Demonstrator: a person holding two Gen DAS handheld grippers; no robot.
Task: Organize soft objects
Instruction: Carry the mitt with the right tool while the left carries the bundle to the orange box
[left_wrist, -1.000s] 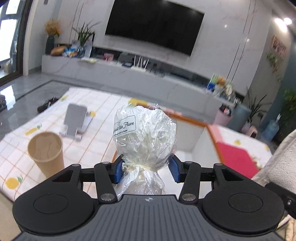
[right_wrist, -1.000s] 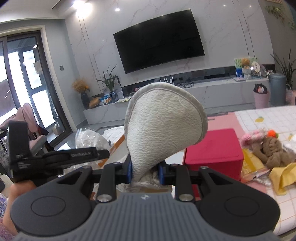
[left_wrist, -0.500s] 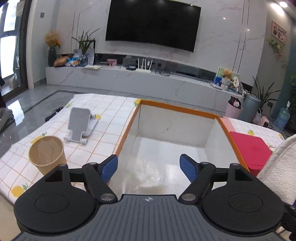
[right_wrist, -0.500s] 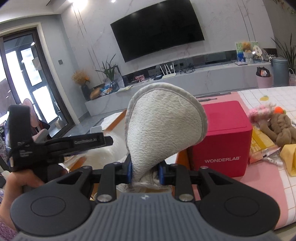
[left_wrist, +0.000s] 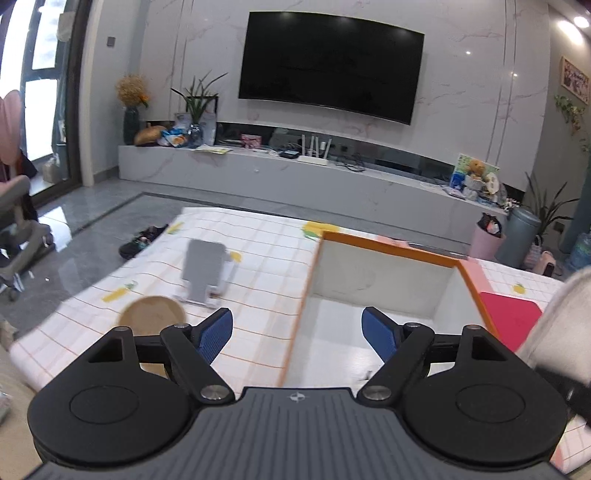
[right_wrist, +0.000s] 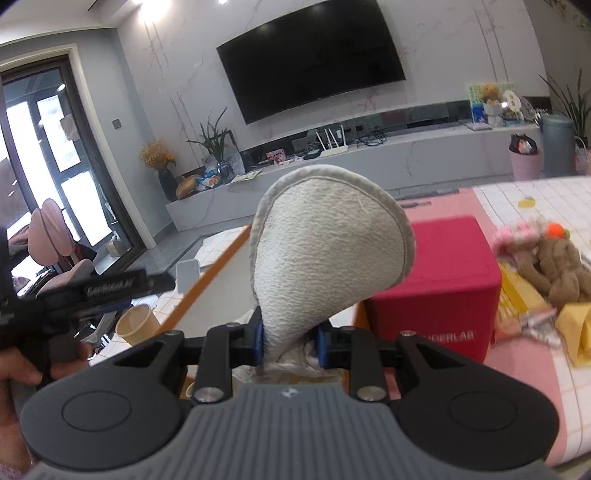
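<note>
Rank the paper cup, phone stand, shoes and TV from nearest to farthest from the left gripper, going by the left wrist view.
From the left gripper:
1. Paper cup, just beyond the left finger.
2. Phone stand, farther along the checked mat, left of the orange-rimmed box.
3. Shoes, on the floor past the mat's left edge.
4. TV, on the far wall.

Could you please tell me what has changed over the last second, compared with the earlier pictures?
The left gripper let go of the cellophane-wrapped bundle it held a second ago; its jaws now stand wide open and empty, and it has drawn back and leftward from the orange-rimmed box. The bundle is no longer in its view. The right gripper stays clamped on the grey-white cloth, beside the red box.
</note>
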